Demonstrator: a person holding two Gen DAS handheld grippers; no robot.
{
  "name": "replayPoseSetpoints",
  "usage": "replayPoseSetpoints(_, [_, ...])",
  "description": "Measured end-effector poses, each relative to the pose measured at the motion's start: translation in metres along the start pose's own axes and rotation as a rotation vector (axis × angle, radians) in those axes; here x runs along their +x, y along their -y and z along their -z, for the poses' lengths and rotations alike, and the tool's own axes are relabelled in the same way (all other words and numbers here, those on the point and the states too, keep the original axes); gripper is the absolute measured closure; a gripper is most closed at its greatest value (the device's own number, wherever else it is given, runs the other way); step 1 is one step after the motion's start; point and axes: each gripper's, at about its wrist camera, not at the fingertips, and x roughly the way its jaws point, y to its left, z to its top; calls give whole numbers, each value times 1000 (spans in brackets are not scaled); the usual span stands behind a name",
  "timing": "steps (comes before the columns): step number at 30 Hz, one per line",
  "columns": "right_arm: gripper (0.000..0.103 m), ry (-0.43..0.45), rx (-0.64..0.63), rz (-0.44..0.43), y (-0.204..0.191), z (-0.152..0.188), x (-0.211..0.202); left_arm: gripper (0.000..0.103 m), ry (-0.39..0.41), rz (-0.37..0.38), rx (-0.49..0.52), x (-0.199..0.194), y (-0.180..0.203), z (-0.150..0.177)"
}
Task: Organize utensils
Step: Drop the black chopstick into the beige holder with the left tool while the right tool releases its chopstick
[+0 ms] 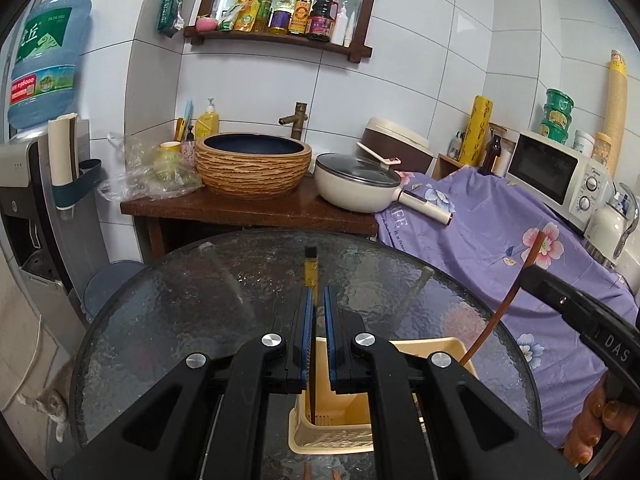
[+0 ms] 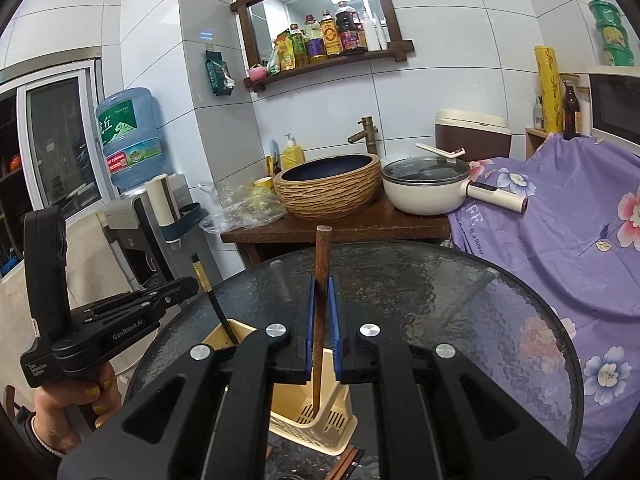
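Observation:
My left gripper [image 1: 318, 294] is shut on a dark chopstick with a gold band [image 1: 310, 268]. The chopstick stands nearly upright, its lower end inside the cream utensil holder [image 1: 424, 350] on the glass table. My right gripper [image 2: 323, 282] is shut on a brown wooden chopstick [image 2: 322, 248], whose tip reaches down into the same holder [image 2: 340, 412]. In the right wrist view the left gripper [image 2: 188, 286] shows at the left with the dark chopstick [image 2: 208, 284]. The left wrist view shows the right gripper [image 1: 530, 276] at the right with the brown chopstick [image 1: 504, 308].
The holder stands near the front of a round glass table [image 1: 180, 300]. More brown chopsticks [image 2: 348, 460] lie on the glass at the near edge. Behind are a wooden counter [image 1: 248, 208] with a basin [image 1: 252, 168] and pot [image 1: 356, 184], and a purple floral cloth [image 1: 500, 232]. A cat [image 1: 48, 404] sits on the floor at the left.

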Motion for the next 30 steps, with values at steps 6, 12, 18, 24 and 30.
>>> replayPoseSetpoints(6, [65, 10, -14, 16, 0, 4, -4, 56, 3, -8, 38, -2, 5, 7])
replayPoseSetpoints(12, [47, 14, -29, 51, 1, 19, -18, 24, 22, -23, 60, -21, 3, 22])
replayPoseSetpoints(18, [47, -46, -29, 55, 8, 53, -30, 8, 8, -34, 24, -39, -14, 45])
replayPoseSetpoints(24, [47, -182, -50, 59, 7, 107, -23, 7, -103, -61, 59, -38, -24, 88])
replayPoseSetpoints(30, [47, -318, -62, 99, 9, 153, -7, 8, -182, -101, 99, -28, -31, 124])
